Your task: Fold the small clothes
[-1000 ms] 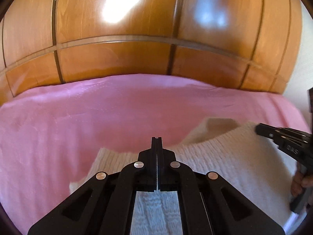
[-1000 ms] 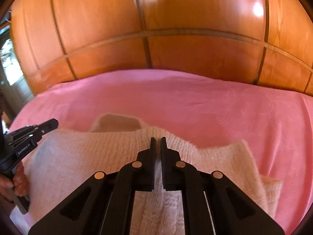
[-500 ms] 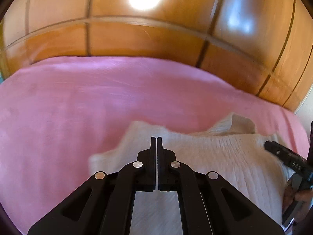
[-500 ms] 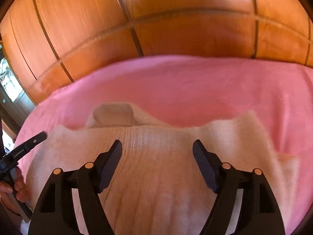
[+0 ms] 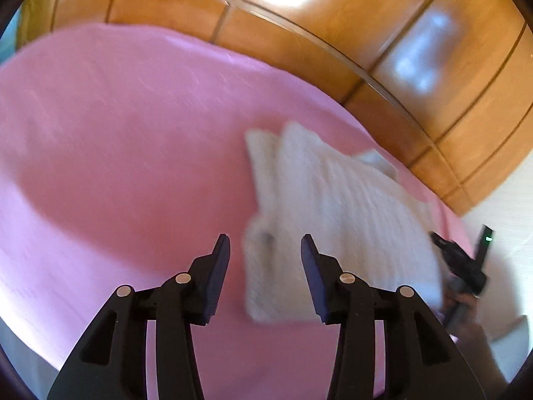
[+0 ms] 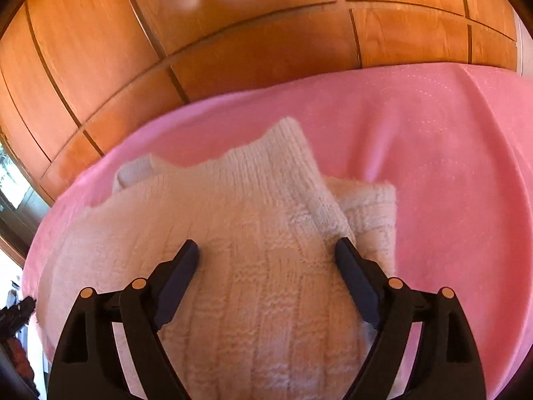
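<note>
A cream knitted sweater [image 5: 336, 220] lies folded on the pink bedcover [image 5: 116, 153]. My left gripper [image 5: 265, 250] is open and empty, just over the sweater's left edge. In the right wrist view the sweater [image 6: 246, 253] fills the middle, with a folded corner pointing away and a sleeve part at its right. My right gripper [image 6: 266, 250] is open and empty, hovering over the sweater's middle. The right gripper also shows at the right edge of the left wrist view [image 5: 463, 266], held by a hand.
The pink bedcover [image 6: 433, 166] spreads wide to the left and right of the sweater. A glossy wooden panelled wall [image 6: 233, 50] rises behind the bed. A white wall [image 5: 499, 226] stands at the far right.
Both grippers have opened and let go of the sweater. The left gripper swung left, so the sweater now sits to its right. The right gripper opened first, then pulled back a little.
</note>
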Tool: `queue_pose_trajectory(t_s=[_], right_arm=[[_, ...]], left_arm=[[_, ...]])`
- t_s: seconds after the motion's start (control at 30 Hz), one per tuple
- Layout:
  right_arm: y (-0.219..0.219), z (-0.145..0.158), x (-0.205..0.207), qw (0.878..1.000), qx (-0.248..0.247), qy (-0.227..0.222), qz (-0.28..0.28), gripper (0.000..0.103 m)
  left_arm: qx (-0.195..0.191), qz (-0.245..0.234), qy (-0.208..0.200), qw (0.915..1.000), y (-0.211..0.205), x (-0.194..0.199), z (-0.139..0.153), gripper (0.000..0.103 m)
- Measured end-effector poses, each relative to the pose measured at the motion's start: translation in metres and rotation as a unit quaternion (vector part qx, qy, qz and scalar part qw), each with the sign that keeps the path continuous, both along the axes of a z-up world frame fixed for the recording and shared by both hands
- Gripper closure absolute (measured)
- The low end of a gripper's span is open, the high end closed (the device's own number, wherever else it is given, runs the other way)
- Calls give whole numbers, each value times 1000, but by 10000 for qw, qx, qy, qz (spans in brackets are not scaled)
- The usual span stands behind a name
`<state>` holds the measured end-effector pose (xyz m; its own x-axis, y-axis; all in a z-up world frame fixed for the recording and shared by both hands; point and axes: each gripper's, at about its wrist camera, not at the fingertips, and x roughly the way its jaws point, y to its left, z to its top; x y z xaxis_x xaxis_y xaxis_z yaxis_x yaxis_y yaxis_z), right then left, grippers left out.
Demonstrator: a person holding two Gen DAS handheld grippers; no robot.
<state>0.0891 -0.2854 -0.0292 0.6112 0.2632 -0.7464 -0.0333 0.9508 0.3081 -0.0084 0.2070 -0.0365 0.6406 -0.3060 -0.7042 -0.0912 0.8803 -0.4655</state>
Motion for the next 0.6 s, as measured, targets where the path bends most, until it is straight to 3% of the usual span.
queue_pose_trajectory(t_s=[0.1,0.23,0.3,0.33,0.43,0.6], right_arm=[[-1,-1,0,10000,37,-24,15,16],[-12,-1,3,9994,292,32,173,17],[-11,4,2,9996,195,115,165,17],[-7,9,-1,9997,36,154,164,17],[6,26,-17,9994,-300,92,156,14],[15,44,-54,9995,-139,-115,242,12]], left_arm=[[1056,47,419,9935,-17,11,-20,67],[1585,-30,308,9869,-26,11,-21,68],[1839,67,252,9826,-27,2,-9,68],[1984,82,30,9801,-31,-6,3,68],[1695,-188,-597,9835,-46,-21,30,68],[1257,-1068,-973,9815,-103,-19,47,68]])
